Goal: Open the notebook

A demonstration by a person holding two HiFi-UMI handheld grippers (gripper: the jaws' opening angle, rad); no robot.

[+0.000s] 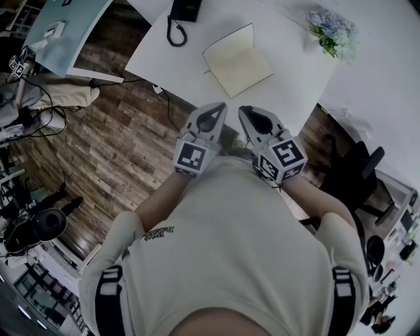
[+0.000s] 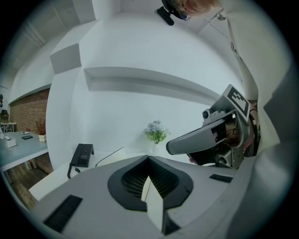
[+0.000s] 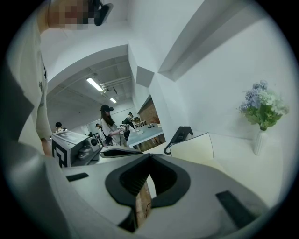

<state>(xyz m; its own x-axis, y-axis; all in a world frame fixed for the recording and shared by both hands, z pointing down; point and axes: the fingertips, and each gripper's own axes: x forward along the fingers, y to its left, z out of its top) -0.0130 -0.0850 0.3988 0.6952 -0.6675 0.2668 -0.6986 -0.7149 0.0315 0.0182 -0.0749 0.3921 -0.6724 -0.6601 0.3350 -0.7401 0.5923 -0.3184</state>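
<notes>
The notebook point(image 1: 237, 62) lies open on the white table point(image 1: 289, 39), cream pages showing and its far leaf standing up. It also shows in the left gripper view as a thin raised edge point(image 2: 110, 156) and in the right gripper view as a pale upright page point(image 3: 194, 148). Both grippers hang side by side before the person's chest, short of the table's near edge. The left gripper point(image 1: 217, 108) is shut with nothing in it, and so is the right gripper point(image 1: 245, 111). Each gripper view shows its own jaws meeting at the tip, the left gripper point(image 2: 149, 158) and the right gripper point(image 3: 150, 157).
A black telephone point(image 1: 181, 14) with a curled cord sits at the table's far left. A vase of pale flowers point(image 1: 332, 31) stands at the far right. Wood floor point(image 1: 118, 144) lies to the left, and a dark office chair point(image 1: 357, 174) to the right. People stand at a distant table point(image 3: 140, 133).
</notes>
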